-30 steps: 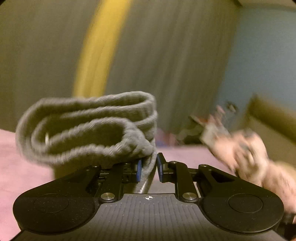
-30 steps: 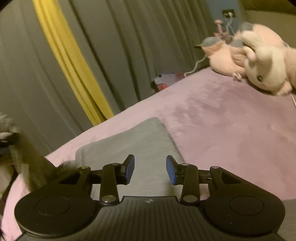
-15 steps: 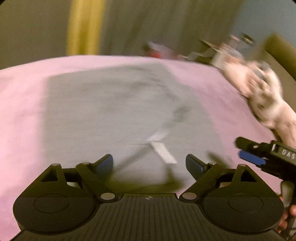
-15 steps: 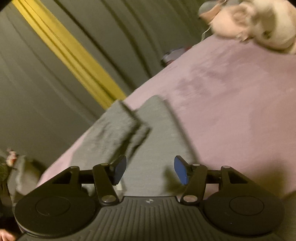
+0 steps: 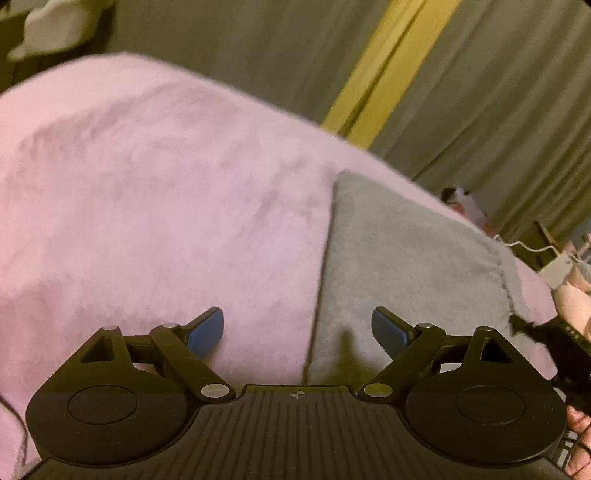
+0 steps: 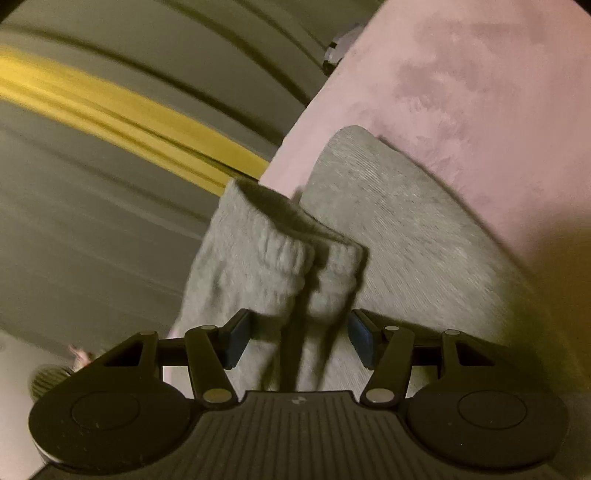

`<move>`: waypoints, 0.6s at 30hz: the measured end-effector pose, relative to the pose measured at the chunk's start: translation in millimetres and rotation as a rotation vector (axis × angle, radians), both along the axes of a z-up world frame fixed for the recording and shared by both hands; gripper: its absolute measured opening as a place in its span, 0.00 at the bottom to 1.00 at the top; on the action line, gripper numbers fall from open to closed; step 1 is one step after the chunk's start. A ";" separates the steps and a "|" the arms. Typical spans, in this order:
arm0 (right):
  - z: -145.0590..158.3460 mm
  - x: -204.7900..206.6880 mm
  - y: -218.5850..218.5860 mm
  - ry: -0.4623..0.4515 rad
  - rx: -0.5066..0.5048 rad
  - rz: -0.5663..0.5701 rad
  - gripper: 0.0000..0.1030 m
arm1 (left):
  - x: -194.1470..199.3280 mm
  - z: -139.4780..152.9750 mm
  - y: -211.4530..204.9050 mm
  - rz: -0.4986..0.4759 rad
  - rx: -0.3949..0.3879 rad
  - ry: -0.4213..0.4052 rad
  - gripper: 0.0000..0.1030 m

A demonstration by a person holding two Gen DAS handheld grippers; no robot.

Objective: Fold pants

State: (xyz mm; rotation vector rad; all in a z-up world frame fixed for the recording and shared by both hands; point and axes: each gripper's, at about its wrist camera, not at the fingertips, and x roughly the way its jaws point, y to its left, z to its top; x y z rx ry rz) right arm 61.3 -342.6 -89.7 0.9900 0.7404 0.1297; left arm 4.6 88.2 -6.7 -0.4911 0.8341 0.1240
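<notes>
The grey pants (image 5: 406,266) lie folded flat on the pink blanket (image 5: 147,203). My left gripper (image 5: 297,332) hangs low over their left edge, jaws wide open with nothing between them. A black finger (image 5: 532,326) of my right gripper pokes in at the right, over the pants' frayed corner. In the right wrist view the ribbed cuffs (image 6: 295,266) are stacked on the flat grey cloth (image 6: 406,229). They sit between the blue pads of my right gripper (image 6: 297,341), which is open; I see no squeeze on the cloth.
Grey curtains with a yellow stripe (image 5: 388,74) hang behind the bed. A white cable and plug (image 5: 554,269) and a pink plush toy (image 5: 572,295) lie at the far right. A pale plush shape (image 5: 55,26) sits at the top left. Pink blanket (image 6: 480,92) stretches beyond the pants.
My left gripper let go of the grey bundle, opened wide and dropped toward the bed. My right gripper widened, rolled and came down over the cuffs.
</notes>
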 end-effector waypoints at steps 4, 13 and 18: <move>-1.9 10.0 4.1 0.001 0.023 -0.010 0.55 | -0.2 -7.6 14.4 0.019 -0.036 0.048 0.87; -1.6 10.6 6.5 -0.030 -0.005 0.001 0.57 | 1.0 -13.0 12.8 0.029 -0.044 0.059 0.87; 9.5 17.8 20.3 -0.008 -0.113 -0.021 0.46 | 4.6 -16.0 11.5 0.043 -0.036 0.072 0.87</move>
